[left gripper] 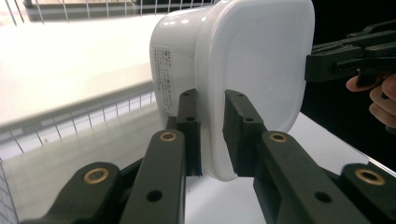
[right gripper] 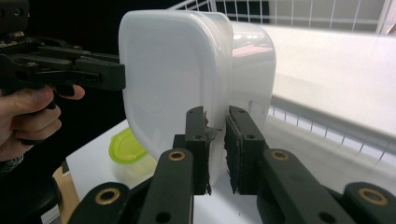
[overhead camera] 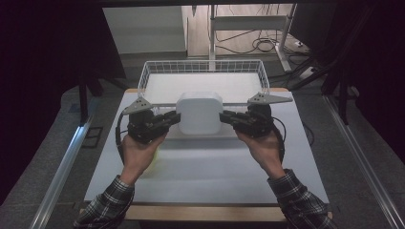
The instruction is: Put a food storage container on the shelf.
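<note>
So we've got the tub (overhead camera: 199,112) pinched by its lid rim, left gripper (overhead camera: 175,118) and right gripper (overhead camera: 225,117) both clamped tight, held up just before the basket (overhead camera: 203,66). Next it probably goes over the rim, level.

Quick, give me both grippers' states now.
Left gripper: shut on the white box, pinching its lid rim.
Right gripper: shut on the white box, pinching the rim on the opposite side.
</note>
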Tool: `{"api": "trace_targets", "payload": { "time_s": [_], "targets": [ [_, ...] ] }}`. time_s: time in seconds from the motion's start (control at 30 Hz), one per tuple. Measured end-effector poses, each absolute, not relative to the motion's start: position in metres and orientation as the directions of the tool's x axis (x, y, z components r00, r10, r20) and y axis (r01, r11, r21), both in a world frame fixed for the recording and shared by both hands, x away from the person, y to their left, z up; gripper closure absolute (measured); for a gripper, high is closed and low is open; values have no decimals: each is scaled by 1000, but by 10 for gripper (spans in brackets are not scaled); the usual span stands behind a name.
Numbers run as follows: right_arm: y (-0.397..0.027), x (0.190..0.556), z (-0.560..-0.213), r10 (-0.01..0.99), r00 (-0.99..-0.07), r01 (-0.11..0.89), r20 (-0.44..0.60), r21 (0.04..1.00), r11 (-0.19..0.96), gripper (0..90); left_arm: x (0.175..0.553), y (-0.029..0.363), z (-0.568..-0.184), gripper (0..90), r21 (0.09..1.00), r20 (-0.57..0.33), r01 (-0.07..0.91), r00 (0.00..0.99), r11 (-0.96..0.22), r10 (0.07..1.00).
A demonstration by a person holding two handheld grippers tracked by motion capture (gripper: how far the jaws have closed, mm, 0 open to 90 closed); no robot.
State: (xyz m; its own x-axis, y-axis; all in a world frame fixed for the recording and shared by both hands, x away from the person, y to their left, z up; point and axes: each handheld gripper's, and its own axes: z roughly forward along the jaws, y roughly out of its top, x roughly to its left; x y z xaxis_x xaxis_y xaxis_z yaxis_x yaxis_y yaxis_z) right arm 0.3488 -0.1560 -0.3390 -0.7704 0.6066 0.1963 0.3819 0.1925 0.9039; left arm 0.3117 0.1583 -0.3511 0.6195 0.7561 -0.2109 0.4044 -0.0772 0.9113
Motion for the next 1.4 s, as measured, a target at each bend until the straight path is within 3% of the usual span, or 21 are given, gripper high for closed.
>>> {"api": "trace_targets", "payload": {
  "time_s": [0.6, 1.4],
  "targets": [
    [-146, 383, -306, 619, -762, 371, 191, 912, 175, 792, 347, 166, -322, 772, 917, -229, 398, 604, -41, 763],
    [-141, 428, -302, 651, -724, 417, 227, 896, 151, 781, 394, 167, -324, 762, 899, -284, 439, 589, -4, 757]
  ]
}}
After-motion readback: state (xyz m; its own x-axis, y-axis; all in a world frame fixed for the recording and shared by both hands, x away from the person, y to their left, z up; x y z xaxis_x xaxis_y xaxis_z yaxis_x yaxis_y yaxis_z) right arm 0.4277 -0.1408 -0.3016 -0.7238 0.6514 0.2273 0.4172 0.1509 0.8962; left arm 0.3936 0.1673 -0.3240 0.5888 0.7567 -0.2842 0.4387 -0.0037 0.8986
